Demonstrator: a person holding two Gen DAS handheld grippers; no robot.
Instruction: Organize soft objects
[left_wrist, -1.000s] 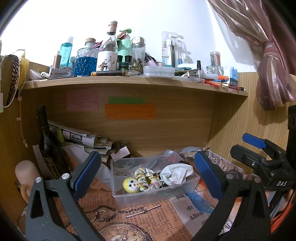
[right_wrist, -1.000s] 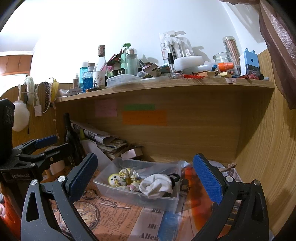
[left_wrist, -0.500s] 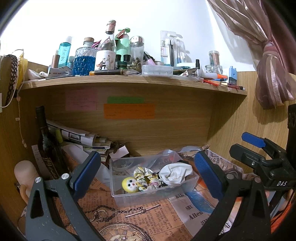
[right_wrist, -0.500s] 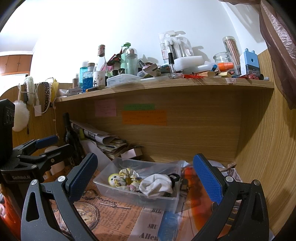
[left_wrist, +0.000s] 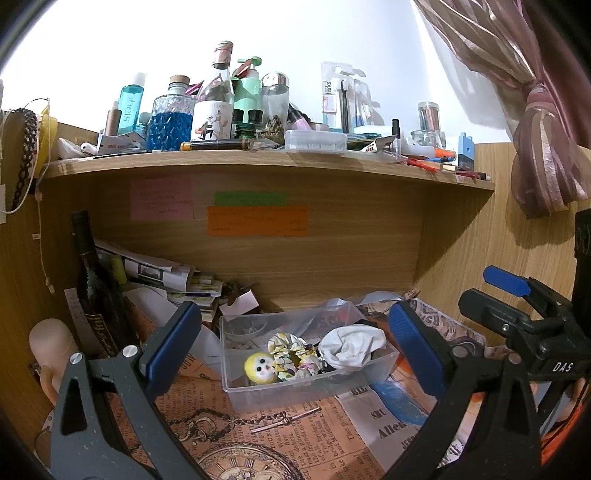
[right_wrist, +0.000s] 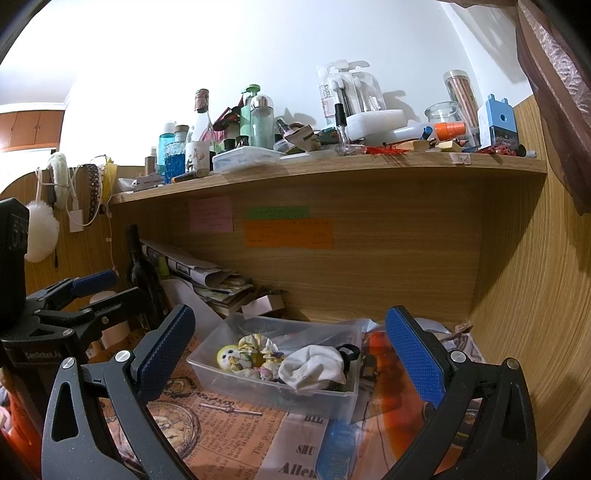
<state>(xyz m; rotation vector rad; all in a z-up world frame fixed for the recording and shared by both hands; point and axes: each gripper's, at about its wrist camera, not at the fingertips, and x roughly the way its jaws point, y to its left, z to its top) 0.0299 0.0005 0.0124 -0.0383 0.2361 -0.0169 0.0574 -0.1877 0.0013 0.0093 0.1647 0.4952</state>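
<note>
A wooden shelf (left_wrist: 258, 162) crowded with bottles (left_wrist: 168, 110) spanned the alcove above a desk covered in printed paper (left_wrist: 229, 417). Below it, a dark wine bottle (left_wrist: 92, 280) stood at the left beside a heap of papers (left_wrist: 159, 273). A clear plastic box (left_wrist: 306, 391) sat on the desk near the back wall. Inside it lay a crumpled white cloth (left_wrist: 351, 349), a floral scrunchie (left_wrist: 291, 354) touching it, and a small yellow plush (left_wrist: 258, 367) beside that. The left gripper (left_wrist: 295, 354) hung before the box, fingers spread wide and holding nothing. The right gripper (right_wrist: 291, 354) was likewise released and empty, just beside the left one.
</note>
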